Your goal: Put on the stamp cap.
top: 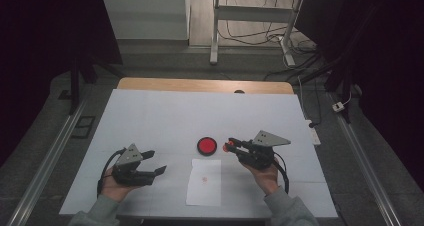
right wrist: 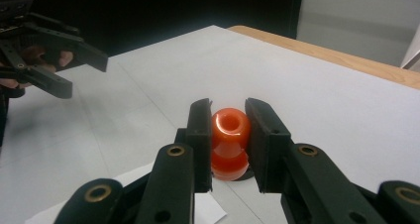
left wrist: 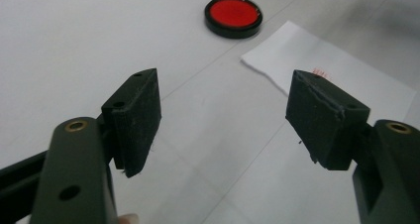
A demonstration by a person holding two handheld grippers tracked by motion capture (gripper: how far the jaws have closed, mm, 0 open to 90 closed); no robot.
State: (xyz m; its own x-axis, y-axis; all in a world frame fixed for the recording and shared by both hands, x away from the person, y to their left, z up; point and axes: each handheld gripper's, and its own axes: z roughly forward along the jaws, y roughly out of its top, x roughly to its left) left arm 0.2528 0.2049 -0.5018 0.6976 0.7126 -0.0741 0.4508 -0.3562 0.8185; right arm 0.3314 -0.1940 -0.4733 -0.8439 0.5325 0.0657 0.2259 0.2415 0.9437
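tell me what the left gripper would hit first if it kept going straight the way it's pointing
Probably the sheet of white paper: the open left gripper aims between the paper's corner and the red ink pad, with bare table just ahead. Depth is unclear, so it might touch the table first.

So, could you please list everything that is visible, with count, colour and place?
stamp: one, orange-red, clamped between the right gripper's jaws, beside the ink pad
ink pad: one, round, red with black rim, table middle
paper sheet: one, white with a faint red mark, near edge, below the ink pad
table: one, white cover, wooden far edge
desk frame: one, pale, on the floor beyond the table
left gripper: one, black, open, holds nothing, left of the paper sheet
right gripper: one, black, shut on the stamp
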